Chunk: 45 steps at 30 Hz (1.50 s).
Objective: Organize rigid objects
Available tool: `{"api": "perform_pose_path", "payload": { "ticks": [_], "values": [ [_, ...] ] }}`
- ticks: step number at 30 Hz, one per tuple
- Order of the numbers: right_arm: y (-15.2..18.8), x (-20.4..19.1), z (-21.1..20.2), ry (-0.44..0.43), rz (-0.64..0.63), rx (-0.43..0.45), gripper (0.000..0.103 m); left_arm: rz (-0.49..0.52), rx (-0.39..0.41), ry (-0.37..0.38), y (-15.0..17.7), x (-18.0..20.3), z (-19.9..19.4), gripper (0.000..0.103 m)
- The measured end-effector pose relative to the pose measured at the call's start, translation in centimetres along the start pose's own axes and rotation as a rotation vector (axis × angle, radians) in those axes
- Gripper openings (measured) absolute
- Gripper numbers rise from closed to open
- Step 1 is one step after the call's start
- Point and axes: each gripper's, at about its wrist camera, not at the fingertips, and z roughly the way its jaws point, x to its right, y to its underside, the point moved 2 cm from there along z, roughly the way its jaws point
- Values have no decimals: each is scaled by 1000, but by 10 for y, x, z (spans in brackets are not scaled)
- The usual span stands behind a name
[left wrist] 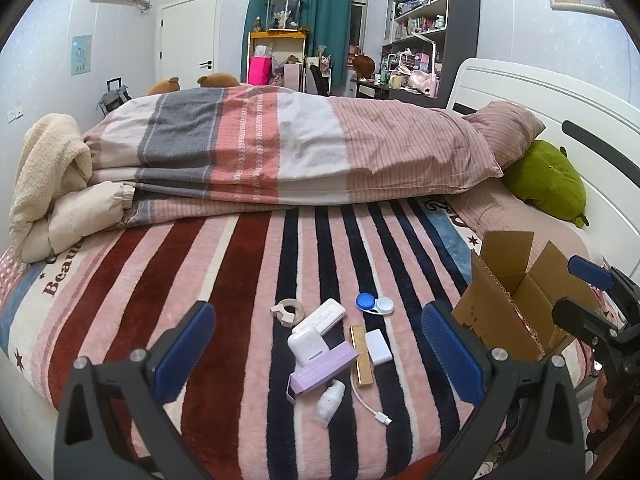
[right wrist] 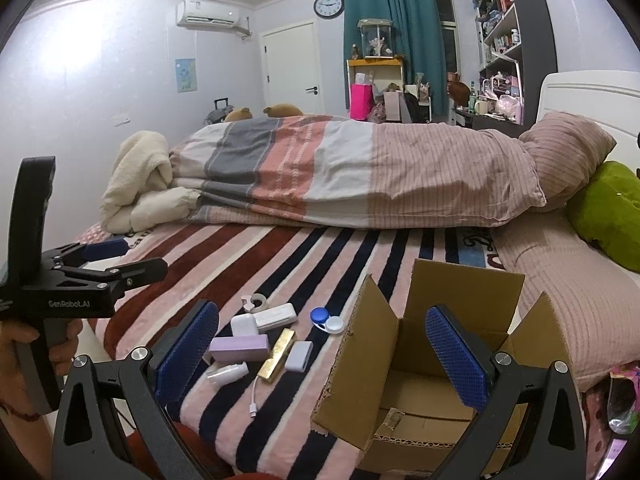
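Both tools are released and hold nothing: the left tool (left wrist: 318, 354) hangs over the pile with its jaws spread wide, and the right tool (right wrist: 322, 354) hangs over the near left flap of the box (right wrist: 436, 364), jaws equally wide.

The things to sort lie bunched on the striped blanket (left wrist: 248, 264), just left of the box: a tape roll (left wrist: 289, 310), a white case (left wrist: 323, 315), an earbud case (left wrist: 307, 345), a purple box (left wrist: 324, 369), a gold bar (left wrist: 361, 357), a white block (left wrist: 378, 347), a lens case (left wrist: 375, 304), a small bottle (left wrist: 329, 403) and a cable (left wrist: 370, 404).

The main risk is the crowding. The earbud case, white case and purple box touch or overlap, so a wide jaw closing on one would likely drag or tip a neighbour. The bottle lies on its side and may roll on the soft pile. The cable could snag on the gold bar beside it. The near bed edge is close to the bottle and cable, so a nudge could send them off.

The box's raised flaps narrow its mouth; a carried item could clip the left flap. Far and left of the pile the blanket lies open up to the folded quilt (left wrist: 280, 148).
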Motion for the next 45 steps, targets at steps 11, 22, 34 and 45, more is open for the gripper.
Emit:
{"api": "perform_pose_path", "payload": {
  "ticks": [11,22,34,45],
  "values": [
    [4,-3,2,-17,0,-6,103,2,2,-14,1,-3,-2,103],
    [6,-3,2,-18,0,-8,103,1,-4,-21,3,-4,-2,103],
    [7,-2,2,-18,0,-10,103,0,-5,-19,2,-4,-2,103],
    [6,-2,3,-19,4,-11,103,-4,-4,-20,1,-3,-3,103]
  ]
}}
